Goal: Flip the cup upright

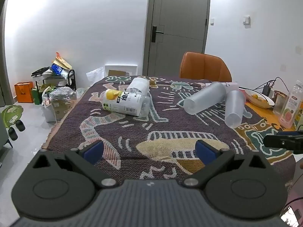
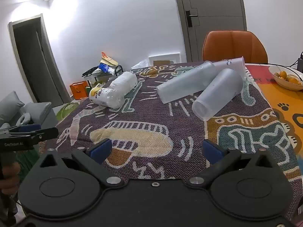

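Two frosted translucent cups lie on their sides on the patterned cloth. The longer cup points its base toward me, left of the shorter cup. A third pale cup lies behind them. My left gripper is open and empty above the cloth's near part, well short of the cups. My right gripper is open and empty, also short of them. The right gripper shows at the left wrist view's right edge; the left gripper shows at the right wrist view's left edge.
Two clear plastic bottles lie on the cloth's far left. An orange chair stands behind the table. A fruit bowl, a pink drink bottle and cables sit at the right. Bags and boxes clutter the floor at left.
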Demonstrator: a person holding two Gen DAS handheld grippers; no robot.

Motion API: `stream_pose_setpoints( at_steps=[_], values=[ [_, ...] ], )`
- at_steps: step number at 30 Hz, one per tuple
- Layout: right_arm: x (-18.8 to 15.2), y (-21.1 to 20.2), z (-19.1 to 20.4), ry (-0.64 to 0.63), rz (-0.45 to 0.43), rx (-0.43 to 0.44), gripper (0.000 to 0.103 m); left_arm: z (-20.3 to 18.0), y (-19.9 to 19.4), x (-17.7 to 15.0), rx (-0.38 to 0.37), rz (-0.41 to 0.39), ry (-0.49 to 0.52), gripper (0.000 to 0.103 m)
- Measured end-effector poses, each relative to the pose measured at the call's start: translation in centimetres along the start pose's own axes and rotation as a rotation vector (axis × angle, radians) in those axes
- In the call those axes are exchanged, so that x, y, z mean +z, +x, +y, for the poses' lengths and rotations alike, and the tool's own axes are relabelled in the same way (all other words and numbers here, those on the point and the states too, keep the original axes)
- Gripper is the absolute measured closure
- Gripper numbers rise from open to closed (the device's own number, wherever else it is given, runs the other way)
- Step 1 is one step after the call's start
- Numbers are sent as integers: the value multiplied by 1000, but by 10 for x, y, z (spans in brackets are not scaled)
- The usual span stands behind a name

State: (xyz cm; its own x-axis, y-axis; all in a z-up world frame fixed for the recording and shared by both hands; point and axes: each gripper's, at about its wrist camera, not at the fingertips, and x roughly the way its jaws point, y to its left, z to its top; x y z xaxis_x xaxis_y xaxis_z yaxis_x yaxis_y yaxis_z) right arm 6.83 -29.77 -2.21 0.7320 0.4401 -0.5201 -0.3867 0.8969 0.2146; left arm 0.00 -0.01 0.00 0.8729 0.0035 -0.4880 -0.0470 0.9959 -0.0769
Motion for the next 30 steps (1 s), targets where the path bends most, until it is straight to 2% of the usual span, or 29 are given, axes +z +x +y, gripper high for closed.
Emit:
stream_pose_setpoints(
  at_steps=[30],
  values=[
    [-2, 1, 2, 3, 4, 2, 0, 1, -5, 2, -8, -30, 4, 1]
  ],
)
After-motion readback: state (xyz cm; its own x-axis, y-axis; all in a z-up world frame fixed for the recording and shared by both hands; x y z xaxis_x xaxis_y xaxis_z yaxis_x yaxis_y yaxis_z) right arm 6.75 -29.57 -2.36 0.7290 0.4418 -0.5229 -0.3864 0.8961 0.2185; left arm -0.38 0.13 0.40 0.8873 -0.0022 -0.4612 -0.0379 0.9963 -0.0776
